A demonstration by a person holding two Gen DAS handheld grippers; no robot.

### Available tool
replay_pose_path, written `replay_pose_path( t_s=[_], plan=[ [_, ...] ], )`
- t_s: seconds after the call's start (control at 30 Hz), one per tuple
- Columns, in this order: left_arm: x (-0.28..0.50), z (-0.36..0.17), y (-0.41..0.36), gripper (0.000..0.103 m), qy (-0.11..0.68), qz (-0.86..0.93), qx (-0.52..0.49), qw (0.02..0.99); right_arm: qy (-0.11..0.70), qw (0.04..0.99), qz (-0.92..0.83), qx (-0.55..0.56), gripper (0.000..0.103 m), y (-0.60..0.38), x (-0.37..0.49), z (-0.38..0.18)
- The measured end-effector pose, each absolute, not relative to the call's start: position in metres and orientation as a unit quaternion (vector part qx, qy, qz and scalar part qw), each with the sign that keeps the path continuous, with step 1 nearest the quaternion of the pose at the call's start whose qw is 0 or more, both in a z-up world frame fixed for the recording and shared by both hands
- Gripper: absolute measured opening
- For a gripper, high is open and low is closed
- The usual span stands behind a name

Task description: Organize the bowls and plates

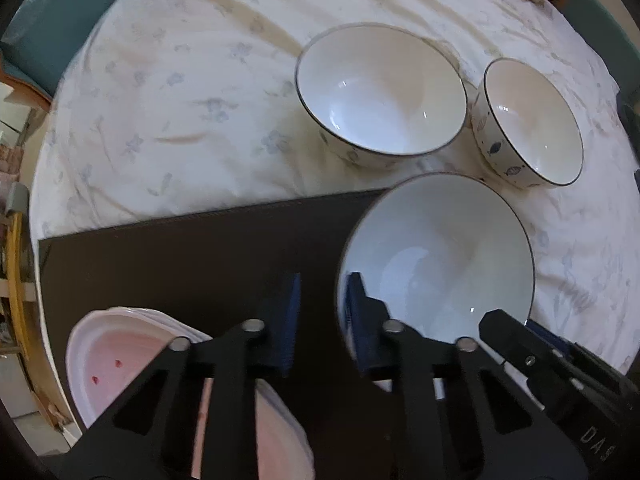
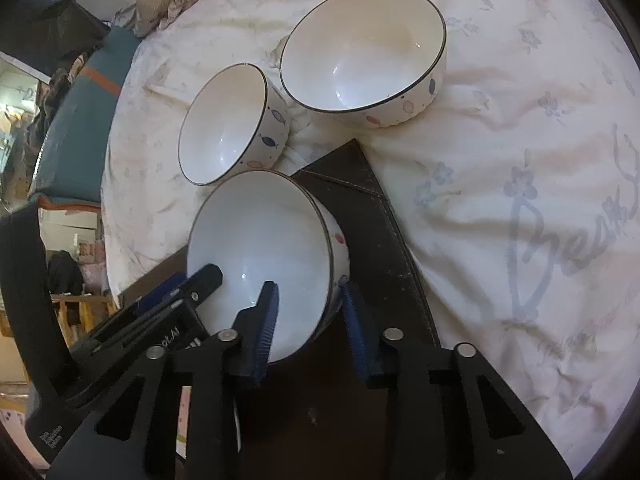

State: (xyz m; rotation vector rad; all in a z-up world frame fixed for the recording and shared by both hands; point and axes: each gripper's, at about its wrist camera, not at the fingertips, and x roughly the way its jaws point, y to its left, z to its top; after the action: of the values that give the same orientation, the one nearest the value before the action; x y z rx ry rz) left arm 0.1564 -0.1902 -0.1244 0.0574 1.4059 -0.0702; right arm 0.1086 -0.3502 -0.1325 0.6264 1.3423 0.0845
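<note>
The round table, under a flower-printed cloth (image 1: 192, 92), carries a dark mat (image 1: 192, 256) on its near side, and the near bowl (image 2: 260, 256) sits at the mat's far corner, where both tools meet on it. The right gripper (image 2: 310, 320) straddles the bowl's near wall, one blue pad inside and one outside, jaws drawn in around the rim; whether the pads already press I cannot tell for certain. The left gripper (image 1: 322, 316) comes in from the opposite side, one pad inside the rim and the other outside over the mat, closed to a narrow gap that looks pinched on the wall. To do this step well, both pinches should sit squarely on the rim and lift together, keeping the bowl level so it cannot swing or slip off the thin edge. The large bowl (image 1: 380, 92) and the small bowl (image 1: 532, 124) stand just beyond on the cloth, close enough to be knocked on the way. A stack of pink plates (image 1: 120, 360) lies near the left tool, on the mat.
</note>
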Motion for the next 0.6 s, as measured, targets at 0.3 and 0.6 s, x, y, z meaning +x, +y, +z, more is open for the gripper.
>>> replay_pose_path(
  t_s=[0.3, 0.6],
  plan=[
    [0.153, -0.133, -0.205, 0.009, 0.657, -0.027, 0.050, 0.752, 0.619, 0.736, 0.038, 0.271, 0.018, -0.352, 0.109, -0.136],
    [0.146, -0.106, -0.204, 0.009, 0.641, -0.026, 0.066, 0.764, 0.615, 0.746, 0.045, 0.253, 0.019, -0.344, 0.109, -0.133]
  ],
)
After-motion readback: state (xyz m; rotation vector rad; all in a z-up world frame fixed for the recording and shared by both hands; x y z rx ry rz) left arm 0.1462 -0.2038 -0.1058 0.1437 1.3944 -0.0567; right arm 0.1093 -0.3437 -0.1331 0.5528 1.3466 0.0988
